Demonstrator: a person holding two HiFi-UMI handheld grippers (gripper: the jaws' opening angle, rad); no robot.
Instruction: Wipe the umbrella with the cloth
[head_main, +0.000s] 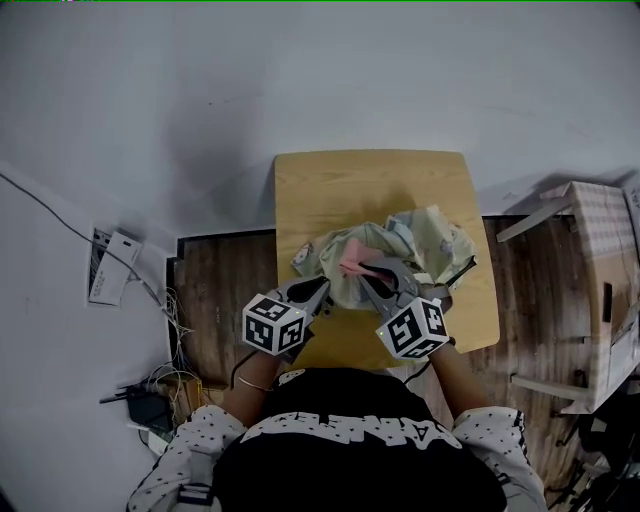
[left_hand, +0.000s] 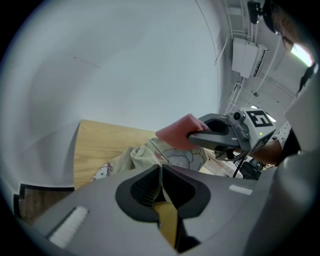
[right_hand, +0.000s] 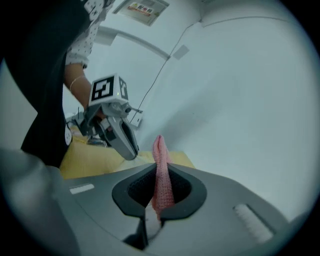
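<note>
Your right gripper pinches the pink cloth just over the crumpled umbrella, mid-frame on the table. Your left gripper, jaws pressed together, seems to nip the umbrella's left edge. Wiping looks barely begun, with most of the fabric left to do.

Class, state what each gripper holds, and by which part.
Right gripper: the pink cloth, pinched at one end, the rest sticking out past the jaws. Left gripper: apparently a thin fabric edge of the umbrella.
</note>
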